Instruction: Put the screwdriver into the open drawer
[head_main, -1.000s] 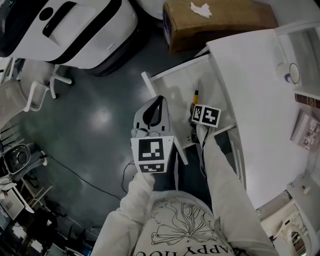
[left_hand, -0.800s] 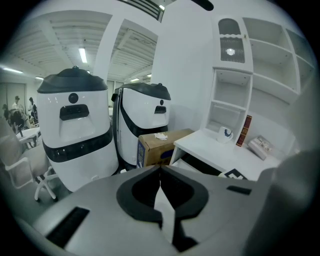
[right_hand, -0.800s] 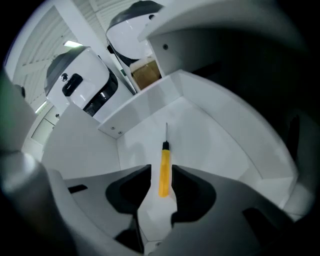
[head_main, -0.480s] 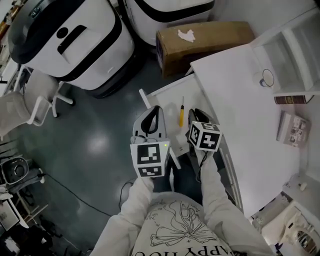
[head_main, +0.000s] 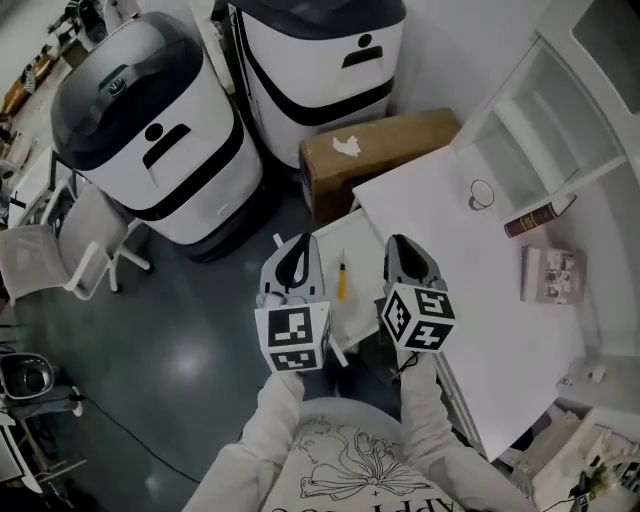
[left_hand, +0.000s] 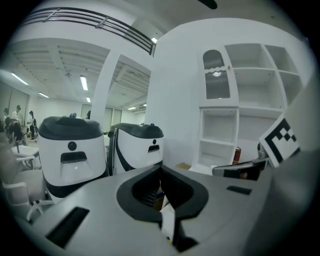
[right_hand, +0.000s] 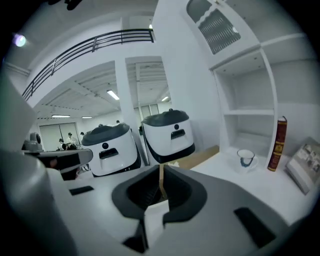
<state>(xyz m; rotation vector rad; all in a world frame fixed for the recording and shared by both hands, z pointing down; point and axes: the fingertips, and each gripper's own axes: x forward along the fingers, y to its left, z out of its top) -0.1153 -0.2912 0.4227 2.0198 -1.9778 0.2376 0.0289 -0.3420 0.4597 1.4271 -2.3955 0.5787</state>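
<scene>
Right gripper (head_main: 397, 245): jaws just been closing, now together, nothing between. Left gripper (head_main: 300, 245): jaws together, empty. Yellow-handled screwdriver (head_main: 341, 281) lies inside open drawer (head_main: 362, 268), untouched. Grippers over drawer's two sides. Cardboard box (head_main: 380, 155) beyond drawer.

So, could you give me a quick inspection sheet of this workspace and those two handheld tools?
Surface: white desk, mostly bare; open drawer at its edge.
Job's things: yellow screwdriver lies inside the drawer.
Clutter: mug, upright book and booklet on the desk.
Grippers: left gripper has its fingers together and is empty; right gripper has just been closing its fingers, now together with nothing between them; neither touches the screwdriver.
Cables: thin cable on the floor.
Surroundings: two white-and-black machines, cardboard box, white chair, shelves.
</scene>
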